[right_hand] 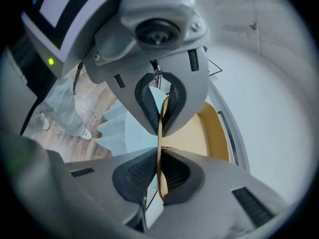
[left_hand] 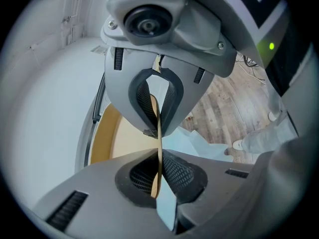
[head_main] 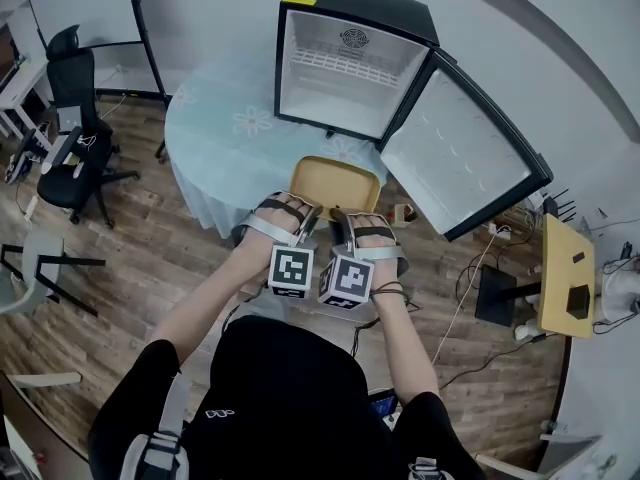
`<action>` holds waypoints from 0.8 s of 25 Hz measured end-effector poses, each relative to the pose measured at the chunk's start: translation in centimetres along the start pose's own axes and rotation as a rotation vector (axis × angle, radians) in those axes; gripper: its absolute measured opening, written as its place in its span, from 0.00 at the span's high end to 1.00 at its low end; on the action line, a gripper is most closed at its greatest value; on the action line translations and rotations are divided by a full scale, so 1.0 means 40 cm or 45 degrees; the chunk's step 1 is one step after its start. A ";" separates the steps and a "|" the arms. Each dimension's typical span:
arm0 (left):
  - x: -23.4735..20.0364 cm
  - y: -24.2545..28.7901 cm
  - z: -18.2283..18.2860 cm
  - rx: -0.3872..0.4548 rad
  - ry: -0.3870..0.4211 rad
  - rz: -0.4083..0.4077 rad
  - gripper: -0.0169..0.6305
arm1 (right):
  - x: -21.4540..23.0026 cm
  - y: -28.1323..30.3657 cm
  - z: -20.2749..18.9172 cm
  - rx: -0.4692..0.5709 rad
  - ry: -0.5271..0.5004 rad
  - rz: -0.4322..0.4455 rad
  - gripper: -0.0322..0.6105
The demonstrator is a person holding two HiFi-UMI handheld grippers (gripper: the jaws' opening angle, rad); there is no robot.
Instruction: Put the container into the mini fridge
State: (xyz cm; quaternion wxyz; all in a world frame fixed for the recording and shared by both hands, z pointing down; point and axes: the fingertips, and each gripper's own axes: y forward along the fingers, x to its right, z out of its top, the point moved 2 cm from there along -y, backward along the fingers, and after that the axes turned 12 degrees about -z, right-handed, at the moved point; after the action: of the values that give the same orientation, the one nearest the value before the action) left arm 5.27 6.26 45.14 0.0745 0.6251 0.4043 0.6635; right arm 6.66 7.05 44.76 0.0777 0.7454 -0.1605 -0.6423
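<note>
Two grips on container point(head_main: 335, 180); left gripper point(left_hand: 159, 142), right gripper point(right_hand: 160, 142) (fridge point(head_main: 345, 63) open)

Ahead of you stands a round table point(head_main: 215, 138) under a pale blue flowered cloth. On it, toward two o'clock, sits the black mini fridge point(head_main: 350, 68), its door point(head_main: 460, 153) swung open toward three o'clock. The table rests on a wood plank floor point(head_main: 140, 268); a black office chair point(head_main: 72, 158) stands at its nine o'clock.

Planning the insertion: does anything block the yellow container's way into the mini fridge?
Nothing visible does. The door stands wide open, only tablecloth lies between the container and the mini fridge, and the space under its shelf looks empty.
</note>
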 end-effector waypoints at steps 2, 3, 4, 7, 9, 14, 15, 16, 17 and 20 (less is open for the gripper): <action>-0.023 0.038 -0.020 -0.006 -0.003 -0.011 0.94 | 0.009 0.048 -0.010 0.000 0.014 0.011 0.93; -0.034 0.057 -0.030 -0.006 -0.004 -0.015 0.94 | 0.013 0.071 -0.014 -0.002 0.019 0.017 0.93; -0.043 0.074 -0.041 -0.006 -0.004 -0.022 0.94 | 0.016 0.094 -0.016 -0.005 0.024 0.023 0.93; -0.057 0.116 -0.085 -0.014 -0.001 -0.058 0.94 | 0.013 0.155 -0.005 -0.014 0.042 0.045 0.93; -0.070 0.144 -0.107 -0.008 0.003 -0.079 0.94 | 0.014 0.192 -0.004 -0.026 0.045 0.056 0.93; -0.115 0.234 -0.148 0.020 -0.020 -0.095 0.94 | 0.025 0.301 -0.031 -0.064 0.024 0.098 0.93; -0.126 0.251 -0.163 0.023 -0.023 -0.101 0.94 | 0.029 0.326 -0.030 -0.067 0.022 0.108 0.93; -0.135 0.266 -0.180 0.024 -0.024 -0.110 0.94 | 0.033 0.349 -0.025 -0.066 0.024 0.116 0.93; -0.143 0.280 -0.196 0.025 -0.025 -0.121 0.94 | 0.037 0.370 -0.018 -0.062 0.028 0.125 0.93; -0.180 0.330 -0.237 0.035 -0.036 -0.136 0.94 | 0.056 0.441 -0.017 -0.064 0.025 0.140 0.93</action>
State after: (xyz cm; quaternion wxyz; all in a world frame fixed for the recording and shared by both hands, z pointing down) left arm 3.69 -11.05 48.94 0.1068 0.6127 0.4452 0.6441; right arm 5.16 -10.28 48.48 0.1331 0.7397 -0.1841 -0.6335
